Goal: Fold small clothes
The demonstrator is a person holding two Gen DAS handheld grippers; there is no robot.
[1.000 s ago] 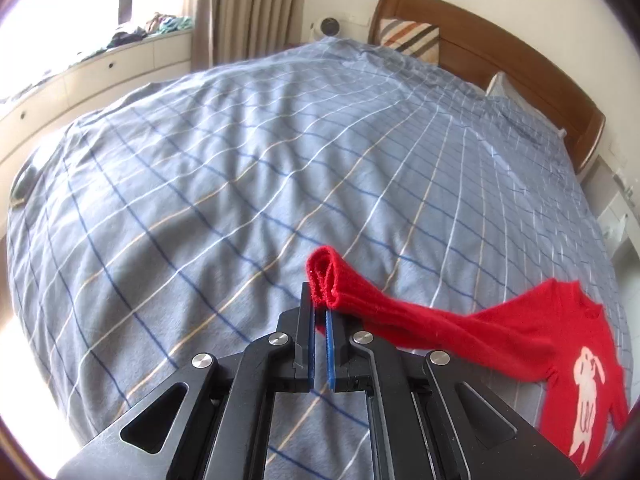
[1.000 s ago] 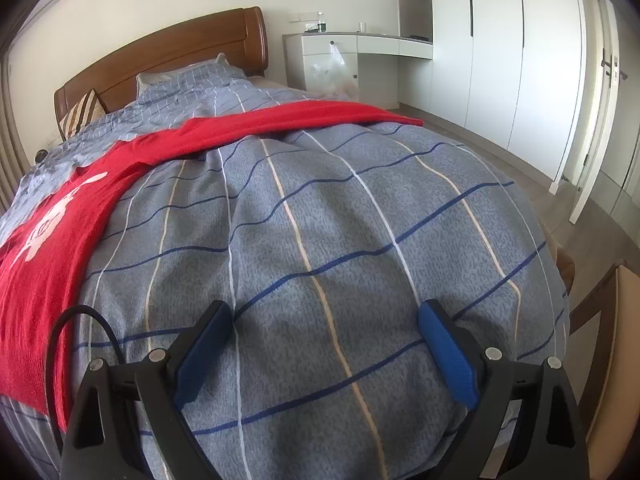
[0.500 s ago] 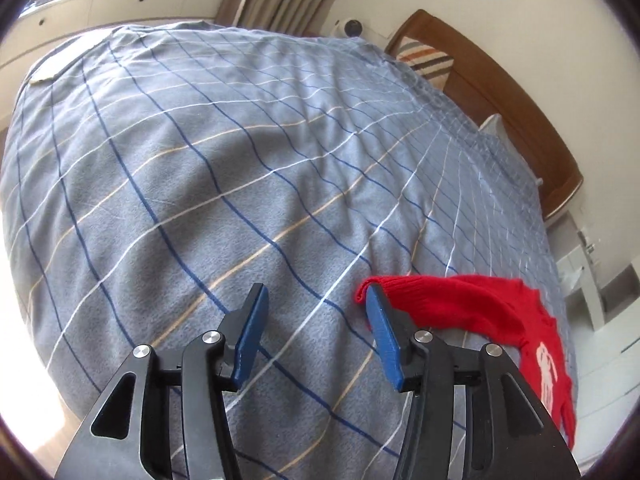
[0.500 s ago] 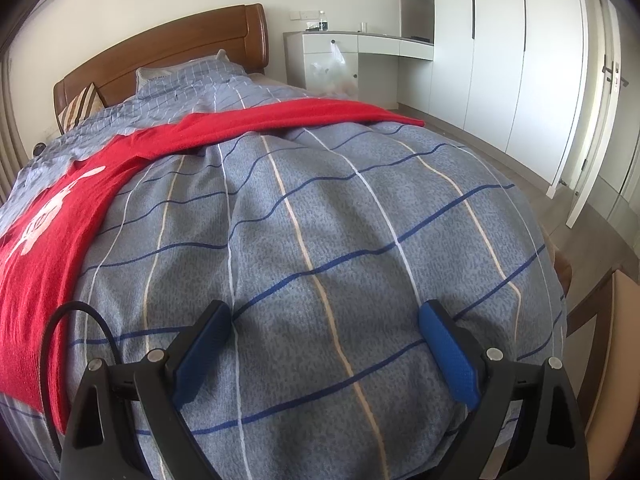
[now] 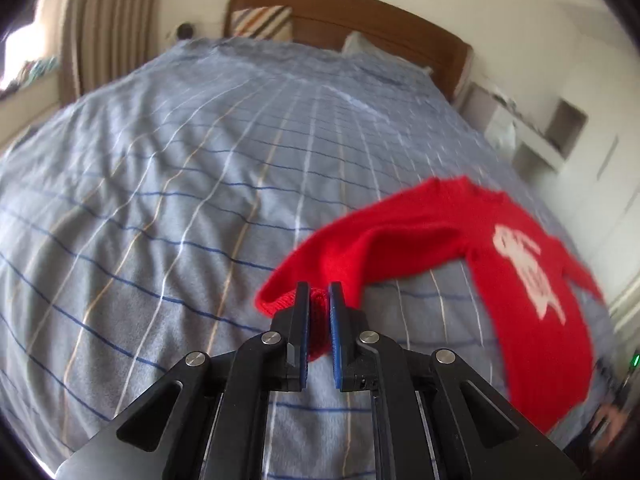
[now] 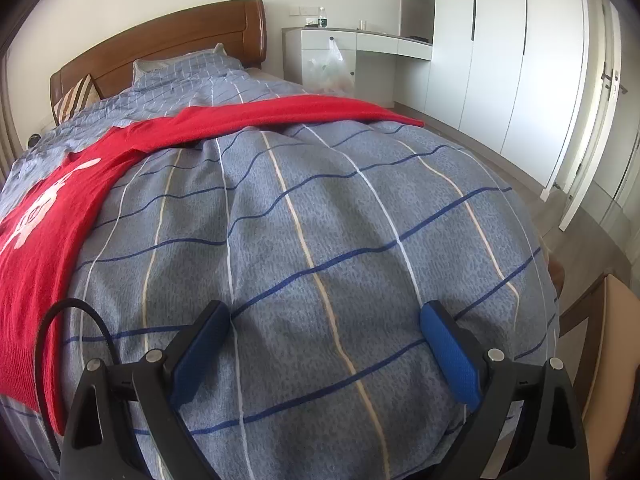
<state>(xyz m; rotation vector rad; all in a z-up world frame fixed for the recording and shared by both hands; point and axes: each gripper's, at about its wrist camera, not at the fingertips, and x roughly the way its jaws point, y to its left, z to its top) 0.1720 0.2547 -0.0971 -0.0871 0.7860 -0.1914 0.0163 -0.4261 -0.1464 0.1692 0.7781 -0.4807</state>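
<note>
A small red sweater (image 5: 520,300) with a white rabbit print lies flat on the blue checked duvet (image 5: 180,180). One sleeve (image 5: 380,248) reaches left to my left gripper (image 5: 319,292). Its jaws are closing, and the blue pads pinch the sleeve's ribbed cuff between them. The picture is blurred by motion. In the right wrist view the sweater (image 6: 40,248) lies at the left, its other sleeve (image 6: 300,110) stretched across the bed. My right gripper (image 6: 324,310) hovers open over bare duvet (image 6: 320,200), holding nothing, well to the right of the sweater.
A wooden headboard (image 5: 360,12) and a striped pillow (image 5: 264,22) stand at the far end. White wardrobes (image 6: 500,60), a desk (image 6: 360,44) with a plastic bag (image 6: 330,68) and a chair (image 6: 616,340) line the right side. Curtains (image 5: 100,20) hang at the left.
My left gripper let go of the cuff, opened wide, swung and rolled, and has closed on the cuff again nearer the sweater's body. The right gripper has stayed put.
</note>
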